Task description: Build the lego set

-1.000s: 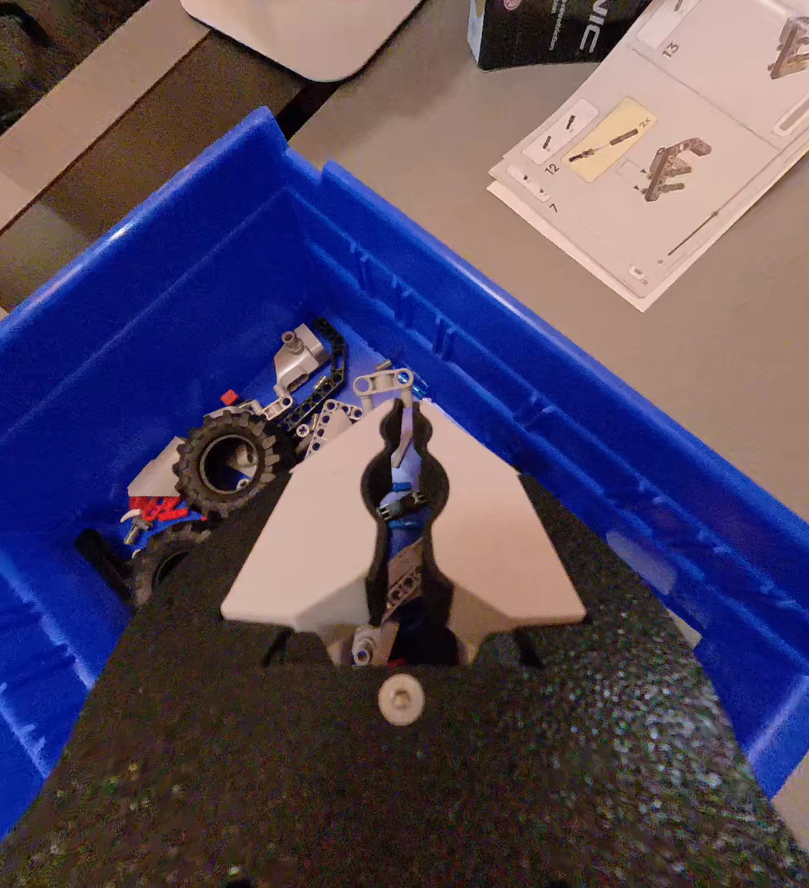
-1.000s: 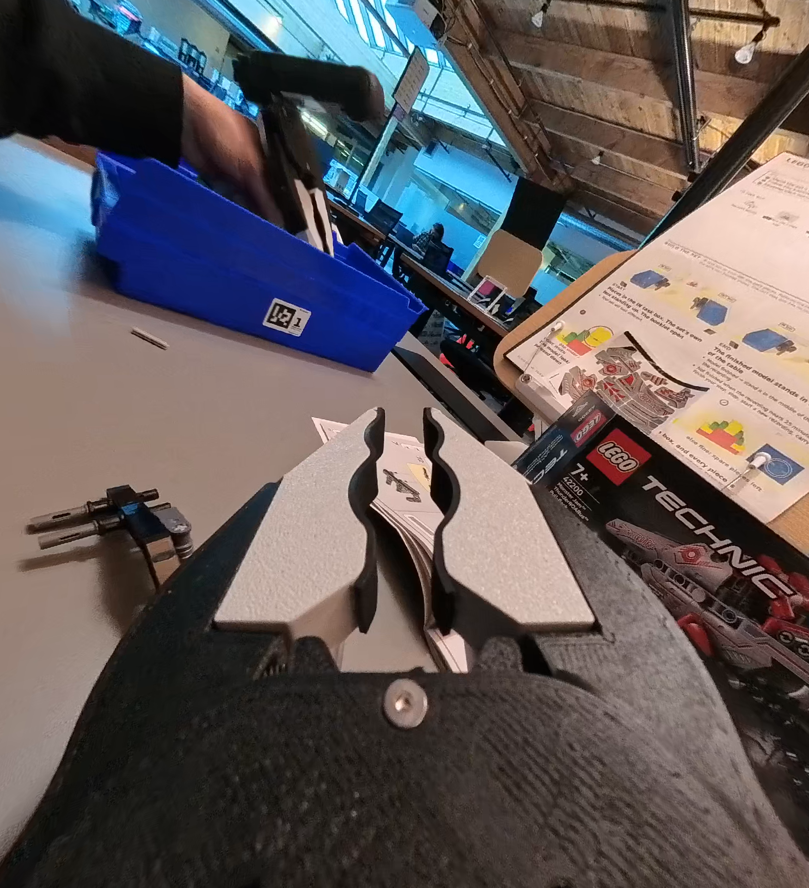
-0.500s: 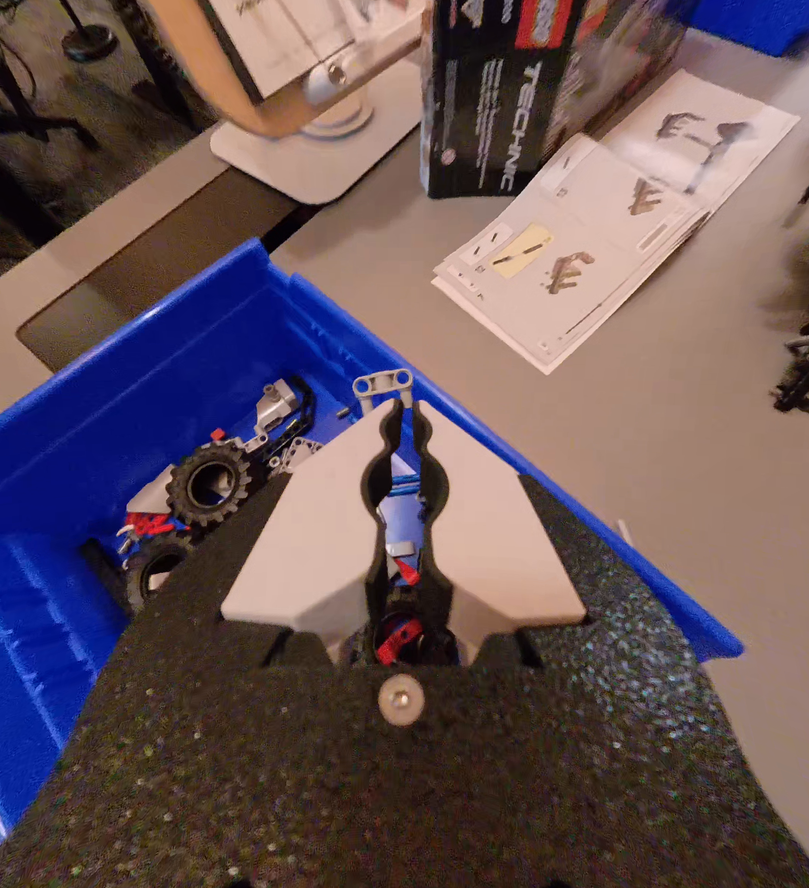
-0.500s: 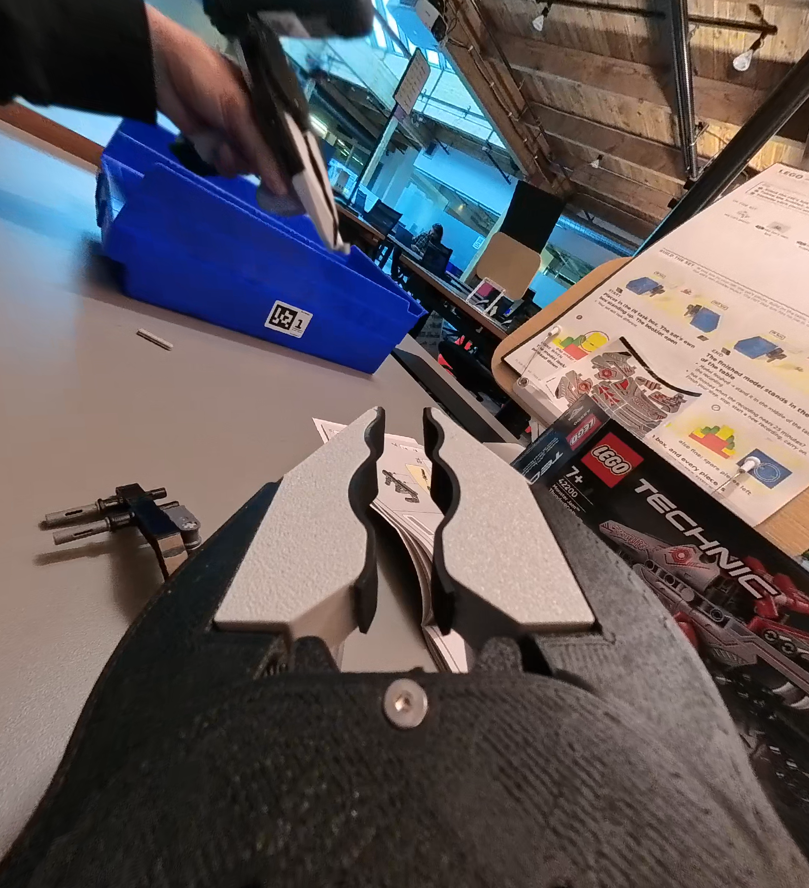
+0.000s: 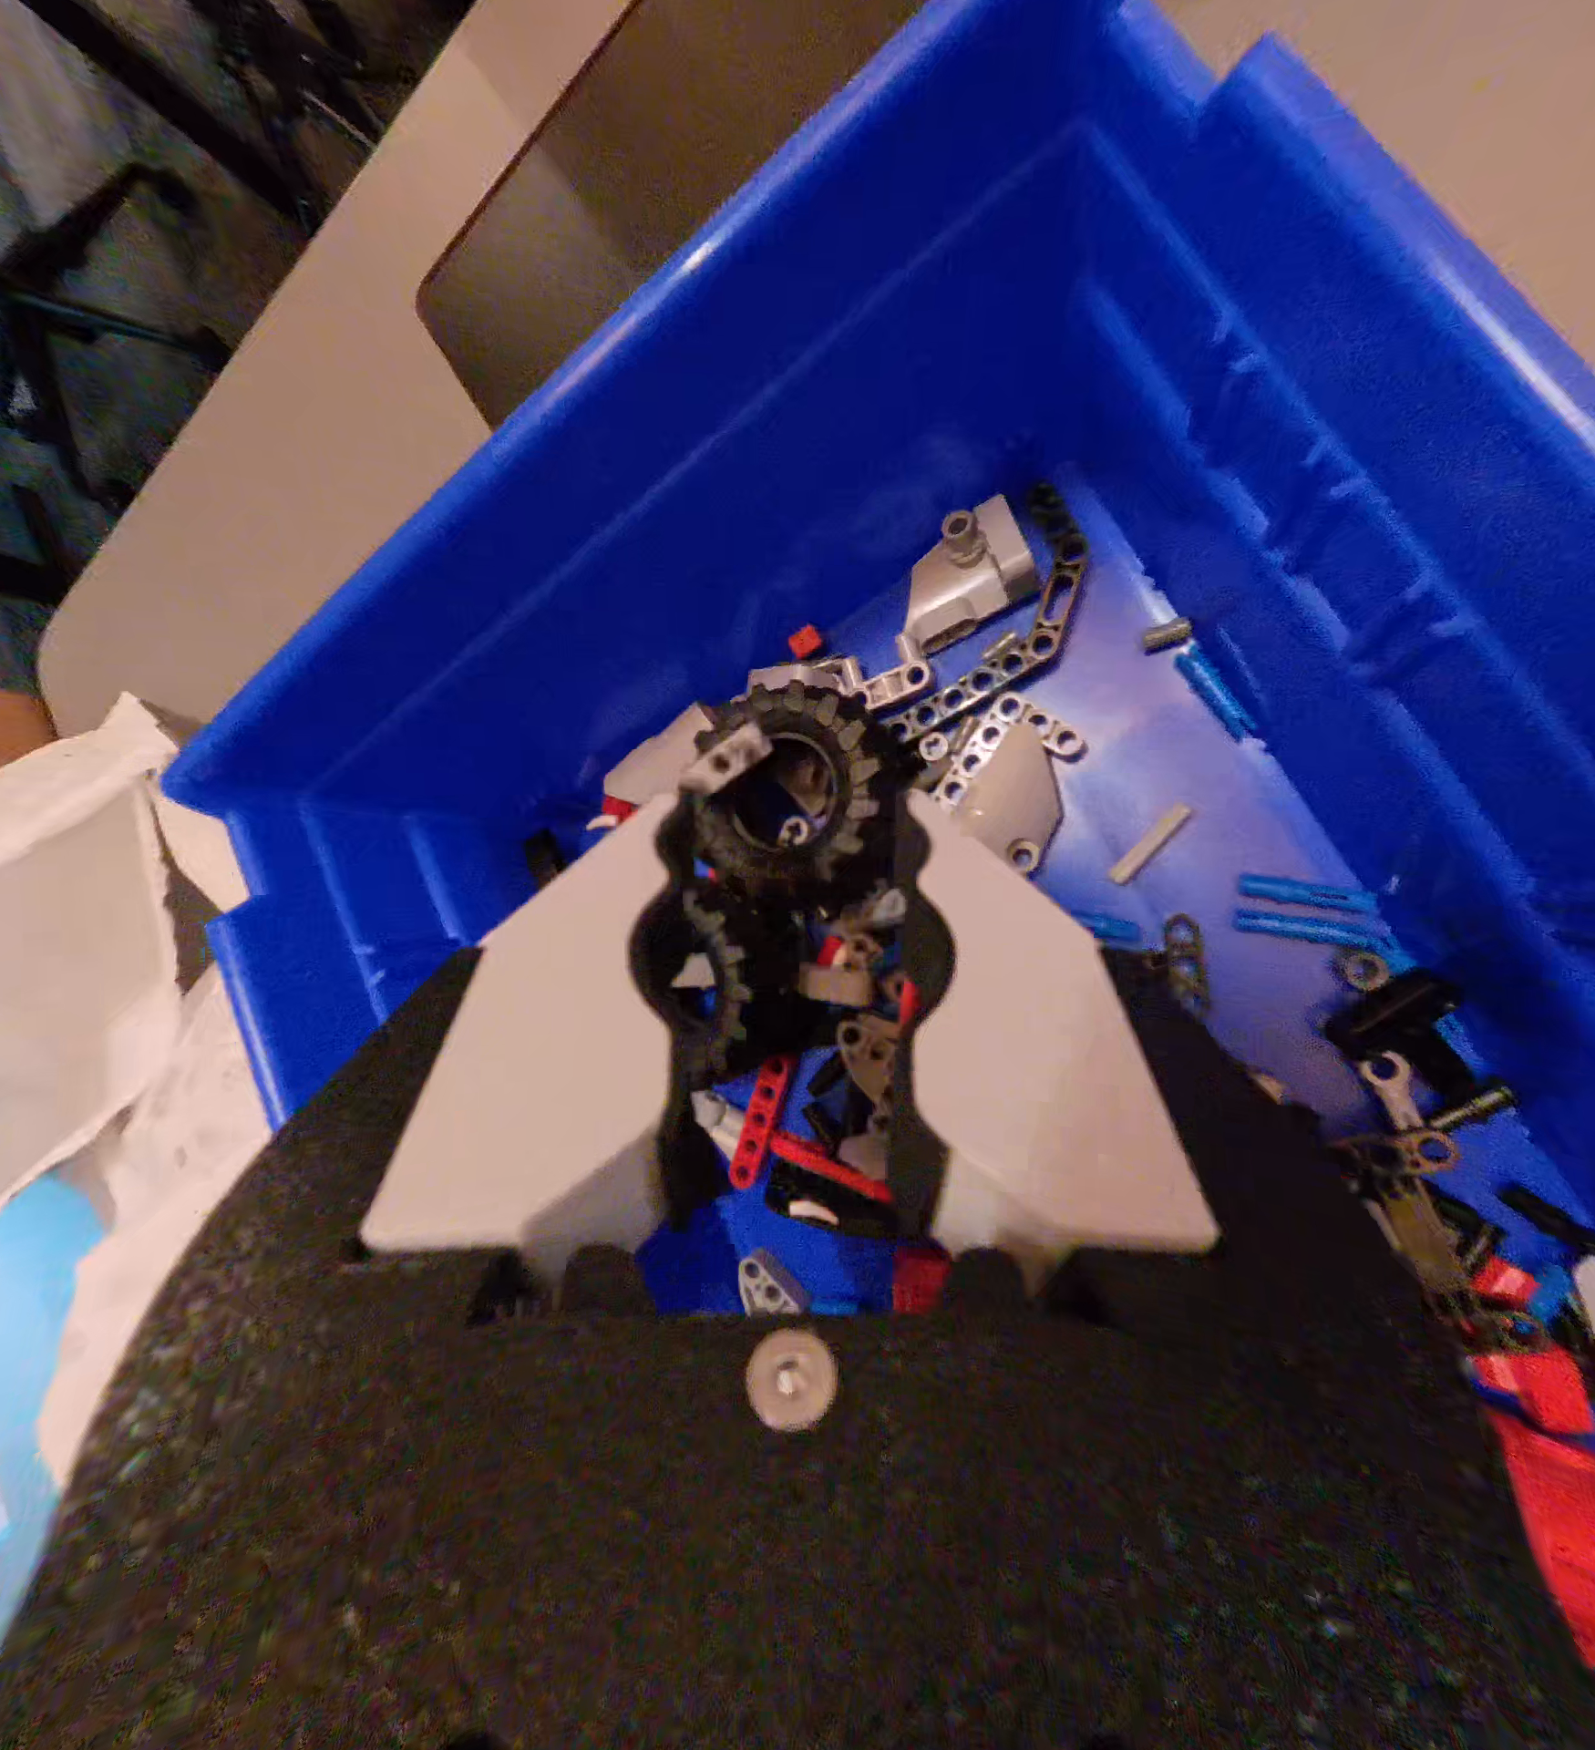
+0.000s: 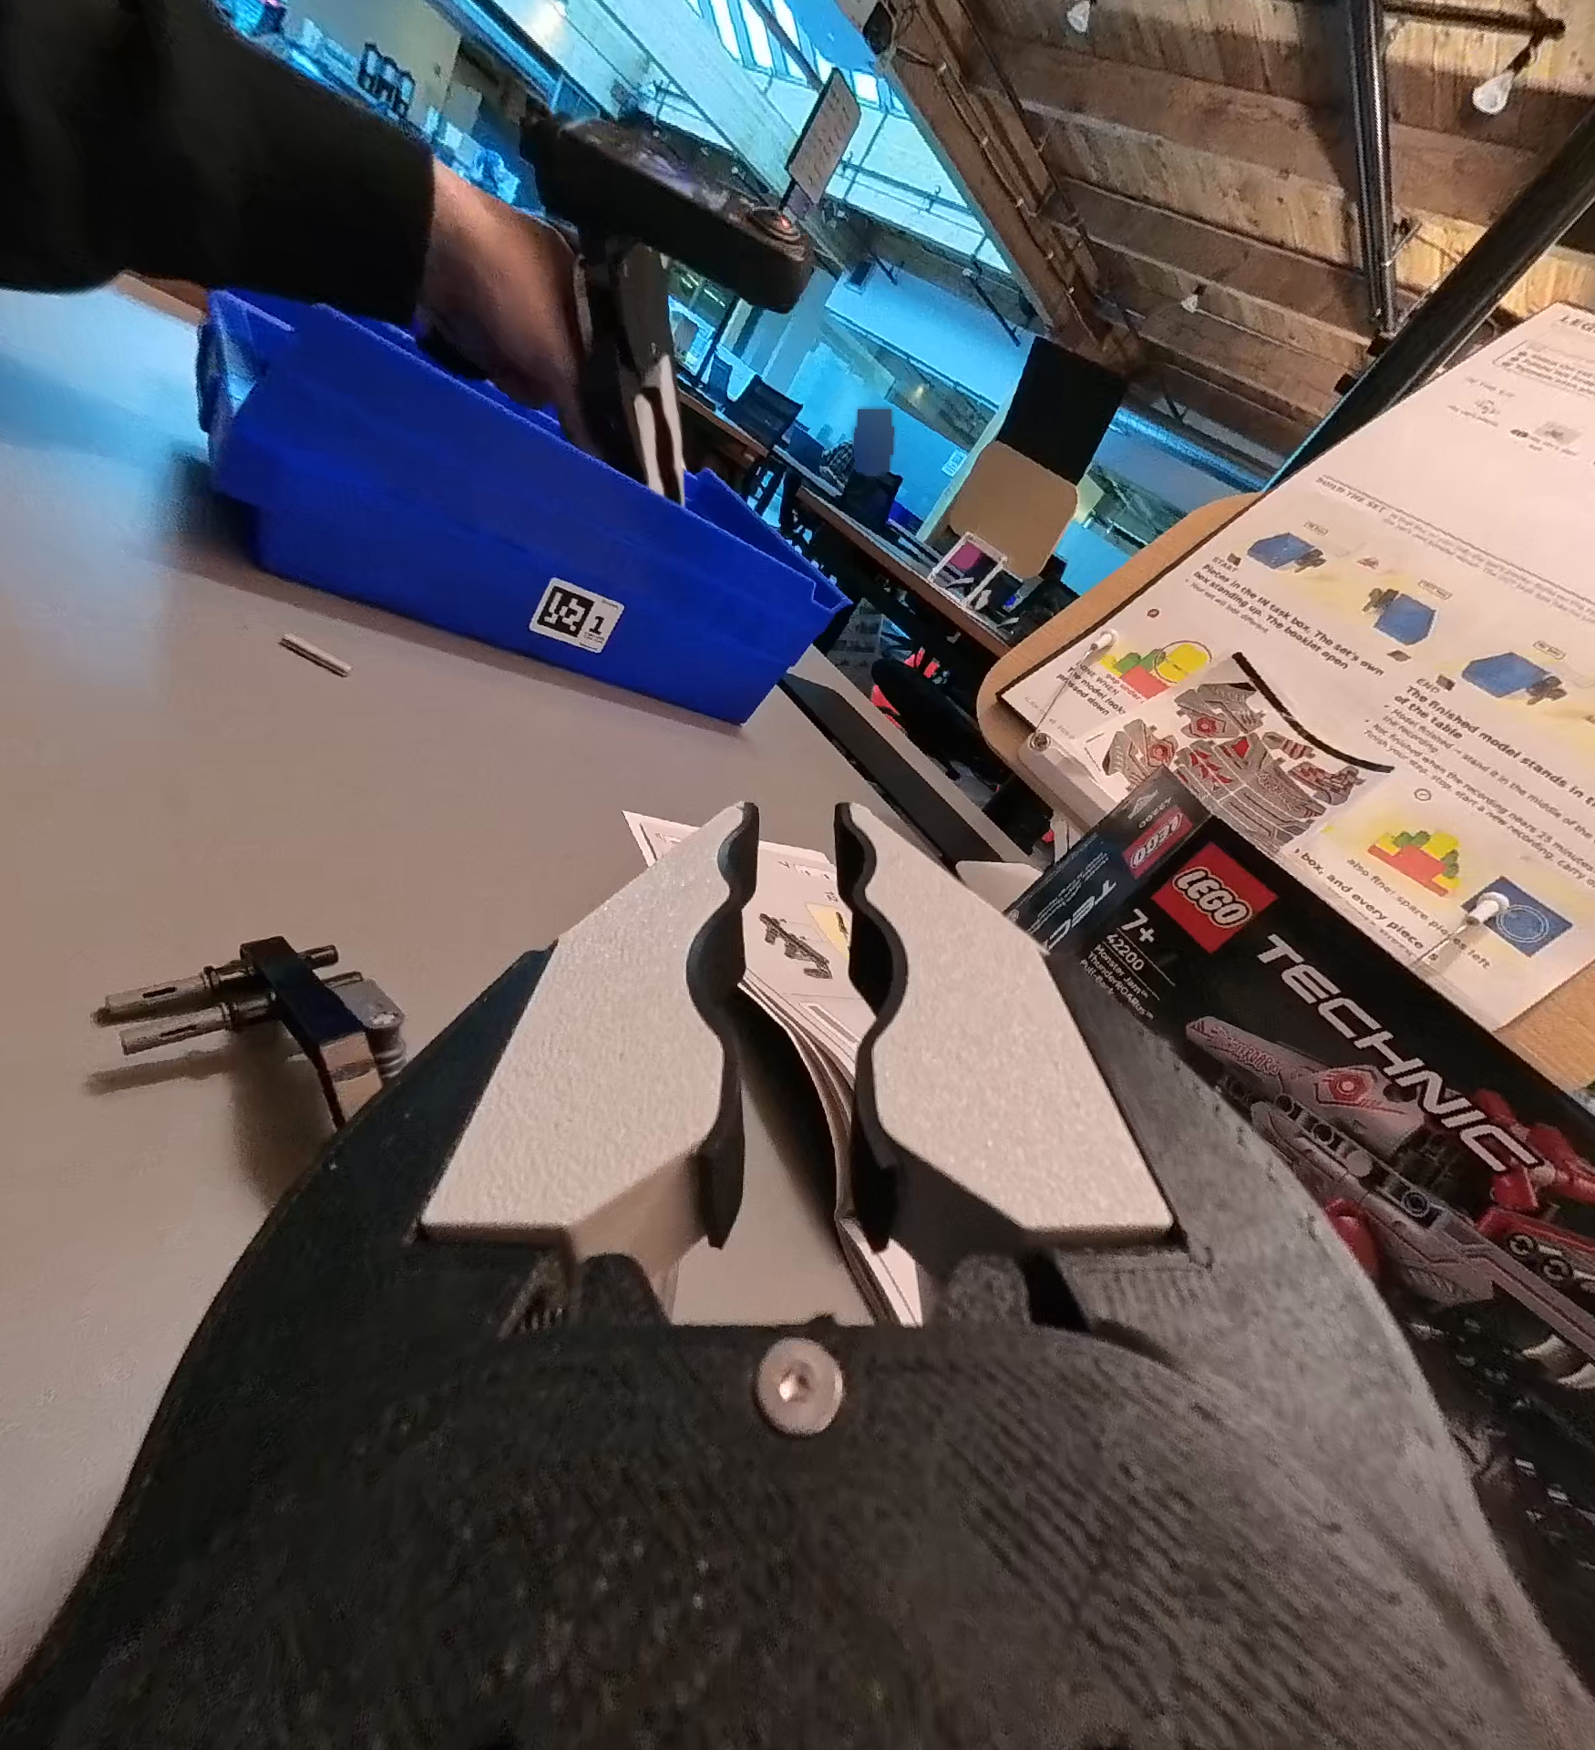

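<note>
Left gripper (image 5: 789,814) over the blue bin (image 5: 585,530); right gripper (image 6: 796,833) above the table (image 6: 112,814).

Left jaws spread around a black tyre (image 5: 789,791) at 12 o'clock, possibly untouched. Right jaws slightly parted, empty; small assembly (image 6: 254,994) at 9 o'clock.

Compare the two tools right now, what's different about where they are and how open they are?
The left tool is down inside the blue bin, over loose pieces; the right tool sits low over the grey table, above the instruction booklet. The left tool is wide open around a black tyre; the right tool's gap is narrow and empty. Both have grey fingers.
</note>
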Motion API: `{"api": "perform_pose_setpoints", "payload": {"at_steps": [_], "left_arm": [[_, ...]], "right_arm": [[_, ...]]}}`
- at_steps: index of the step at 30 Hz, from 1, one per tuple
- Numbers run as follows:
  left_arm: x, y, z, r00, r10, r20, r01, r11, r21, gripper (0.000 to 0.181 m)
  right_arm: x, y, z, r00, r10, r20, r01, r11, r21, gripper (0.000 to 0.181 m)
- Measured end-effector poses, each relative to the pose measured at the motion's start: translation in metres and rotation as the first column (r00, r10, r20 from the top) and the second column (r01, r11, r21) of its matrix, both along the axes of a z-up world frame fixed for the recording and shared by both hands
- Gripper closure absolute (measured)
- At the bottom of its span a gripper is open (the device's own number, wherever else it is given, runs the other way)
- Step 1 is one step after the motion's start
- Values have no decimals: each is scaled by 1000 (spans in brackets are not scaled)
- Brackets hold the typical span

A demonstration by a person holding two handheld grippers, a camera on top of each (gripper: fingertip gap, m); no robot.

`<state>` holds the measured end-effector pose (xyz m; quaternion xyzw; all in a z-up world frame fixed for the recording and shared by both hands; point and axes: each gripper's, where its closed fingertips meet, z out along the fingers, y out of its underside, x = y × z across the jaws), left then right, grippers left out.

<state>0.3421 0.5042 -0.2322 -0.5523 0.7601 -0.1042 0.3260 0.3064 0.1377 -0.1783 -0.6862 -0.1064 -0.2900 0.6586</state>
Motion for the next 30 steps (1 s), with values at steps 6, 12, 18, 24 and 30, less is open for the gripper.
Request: {"api": "perform_pose_setpoints", "payload": {"at_steps": [6,12,18,24,30], "left_arm": [[-25,-65,-7,925,-375,-53,367,922,-126,153],[-25,-71,-46,887,-423,-185,401,904,-146,157],[-25,-79,-51,914,-345,-215,276,915,-295,179],[-23,-72,-33,966,-231,-114,195,944,-265,179],[-44,-79,85,951,-41,308,134,948,-288,179]], "right_arm": [[2,-1,0,1000,-3,3,3,1000,4,168],[3,1,-4,1000,4,-8,-4,1000,-10,167],[4,0,-3,1000,0,-13,0,1000,-1,167],[0,-1,1,1000,6,-4,-6,1000,4,167],[-7,1,1,999,1,52,1,999,-33,167]]}}
